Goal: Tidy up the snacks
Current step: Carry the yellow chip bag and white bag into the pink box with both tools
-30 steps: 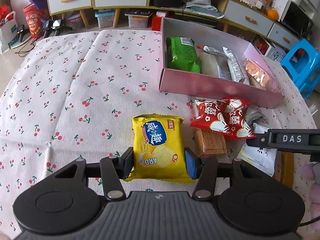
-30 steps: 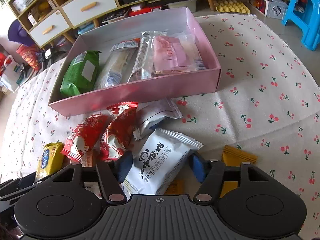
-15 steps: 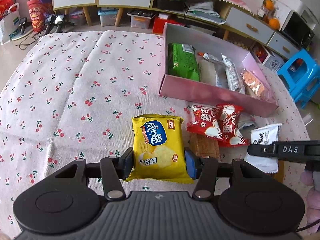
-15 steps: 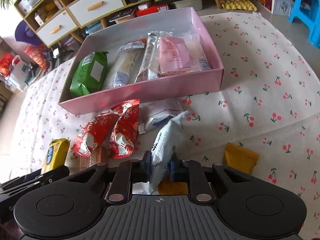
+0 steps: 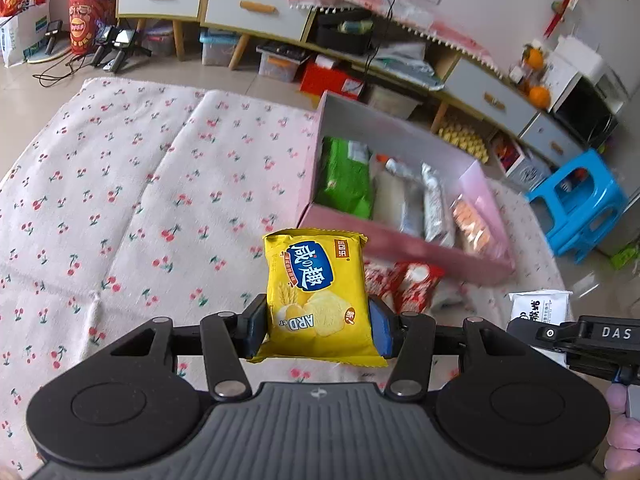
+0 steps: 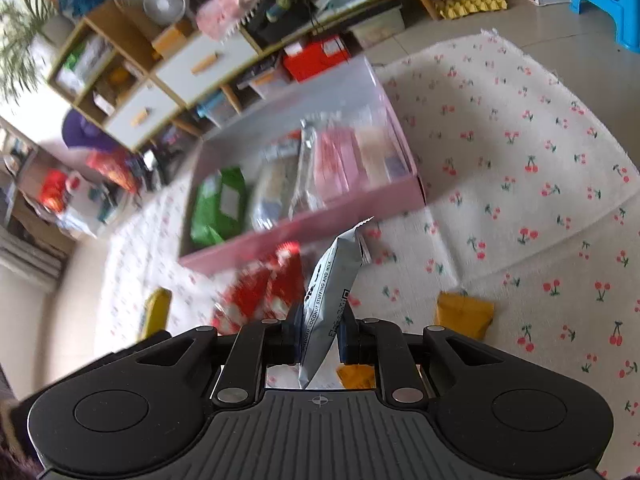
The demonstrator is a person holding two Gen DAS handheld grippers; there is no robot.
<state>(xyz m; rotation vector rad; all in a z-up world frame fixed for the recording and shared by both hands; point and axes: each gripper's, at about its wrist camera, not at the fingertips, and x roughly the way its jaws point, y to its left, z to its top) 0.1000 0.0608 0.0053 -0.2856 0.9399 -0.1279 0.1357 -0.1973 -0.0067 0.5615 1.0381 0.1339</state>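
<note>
A: Status of the left gripper [image 5: 318, 326]?
B: Clamped on the yellow pack [image 5: 318, 296], which is held flat, label up, above the cherry-print cloth [image 5: 120, 200].
A: Right gripper [image 6: 319, 336]?
B: Closed on the white pack [image 6: 330, 292], held edge-on with its top tilted right.
A: Position of the box [image 5: 412, 246]?
B: On the cloth, ahead of both grippers. It contains a green pack [image 5: 346, 178] at its left end and several clear-wrapped packs beside it.
A: Loose items?
B: Red packs [image 6: 260, 292] lie just in front of the box. An orange pack [image 6: 464, 314] lies on the cloth right of the right gripper.
</note>
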